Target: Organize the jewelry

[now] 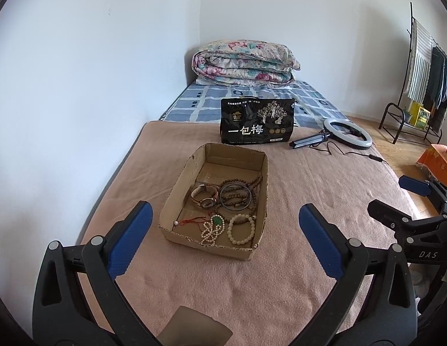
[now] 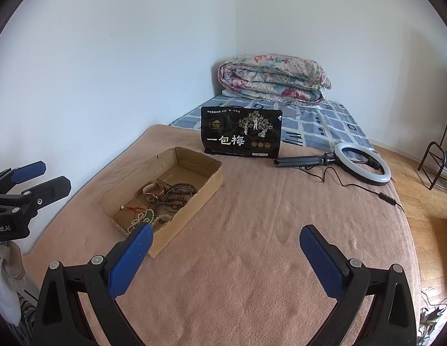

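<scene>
All the jewelry (image 1: 223,213) sits heaped at the near end of the cardboard box (image 1: 180,184) on the bed (image 1: 309,201), likely so either tool can reach in; the left gripper (image 1: 223,230) and right gripper (image 2: 226,245) hover above, fingers spread, holding nothing.

The left gripper (image 1: 224,235) has glossy black plastic arms shaped like clamps, with triangular cut-outs and round silver rivets at the joints. Its fingers (image 1: 131,240) wear textured blue pads. At three o'clock, the right gripper (image 1: 396,201) carries white "DAS" lettering.
</scene>
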Action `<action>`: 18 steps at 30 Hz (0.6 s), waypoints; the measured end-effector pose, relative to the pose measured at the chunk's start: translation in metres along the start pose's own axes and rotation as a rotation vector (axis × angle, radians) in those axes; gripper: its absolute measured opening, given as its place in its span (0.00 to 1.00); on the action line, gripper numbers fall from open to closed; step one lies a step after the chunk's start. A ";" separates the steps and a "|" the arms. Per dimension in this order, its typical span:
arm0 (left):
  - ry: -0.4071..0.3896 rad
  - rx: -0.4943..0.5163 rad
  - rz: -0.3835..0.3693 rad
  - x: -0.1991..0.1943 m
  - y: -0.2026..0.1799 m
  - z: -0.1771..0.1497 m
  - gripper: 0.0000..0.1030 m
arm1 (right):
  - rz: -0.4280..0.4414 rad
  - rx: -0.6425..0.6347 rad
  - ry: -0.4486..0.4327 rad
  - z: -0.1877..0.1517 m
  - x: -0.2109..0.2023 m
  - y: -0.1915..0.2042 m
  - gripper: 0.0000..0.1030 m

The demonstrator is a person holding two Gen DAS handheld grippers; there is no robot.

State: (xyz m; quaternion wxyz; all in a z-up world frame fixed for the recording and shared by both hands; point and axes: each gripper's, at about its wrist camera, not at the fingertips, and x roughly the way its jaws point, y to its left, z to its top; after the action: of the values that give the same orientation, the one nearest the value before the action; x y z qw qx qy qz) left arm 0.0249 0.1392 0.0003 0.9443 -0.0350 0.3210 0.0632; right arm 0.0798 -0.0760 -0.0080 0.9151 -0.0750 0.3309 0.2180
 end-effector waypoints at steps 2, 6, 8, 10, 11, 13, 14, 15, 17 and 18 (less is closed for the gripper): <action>-0.003 0.012 0.001 -0.001 -0.002 -0.001 1.00 | -0.004 0.005 0.002 -0.001 0.001 -0.003 1.00; -0.005 0.013 0.011 -0.002 -0.002 -0.001 1.00 | -0.010 0.012 0.008 -0.003 0.002 -0.008 1.00; -0.003 0.005 0.009 -0.001 -0.002 0.000 1.00 | -0.017 0.014 0.009 -0.004 0.002 -0.011 1.00; -0.004 0.002 0.007 -0.001 -0.001 0.000 1.00 | -0.022 0.019 0.009 -0.004 0.002 -0.013 1.00; -0.006 0.001 0.008 -0.002 -0.002 0.001 1.00 | -0.023 0.023 0.008 -0.004 0.001 -0.015 1.00; -0.013 0.006 0.011 -0.002 -0.004 0.001 1.00 | -0.025 0.030 0.006 -0.003 0.001 -0.017 1.00; -0.016 0.009 0.012 -0.003 -0.005 0.001 1.00 | -0.025 0.032 0.006 -0.003 0.000 -0.019 1.00; -0.013 0.006 0.010 -0.002 -0.004 0.001 1.00 | -0.024 0.034 0.006 -0.003 0.000 -0.019 1.00; -0.014 0.009 0.008 -0.002 -0.005 0.001 1.00 | -0.025 0.033 0.007 -0.004 0.000 -0.020 1.00; -0.015 0.013 0.007 -0.003 -0.006 0.003 1.00 | -0.027 0.033 0.007 -0.004 0.000 -0.020 1.00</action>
State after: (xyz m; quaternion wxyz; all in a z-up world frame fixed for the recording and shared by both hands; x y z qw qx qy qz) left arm 0.0250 0.1332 0.0044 0.9466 -0.0271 0.3147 0.0649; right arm 0.0865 -0.0954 -0.0110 0.9178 -0.0652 0.3367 0.2001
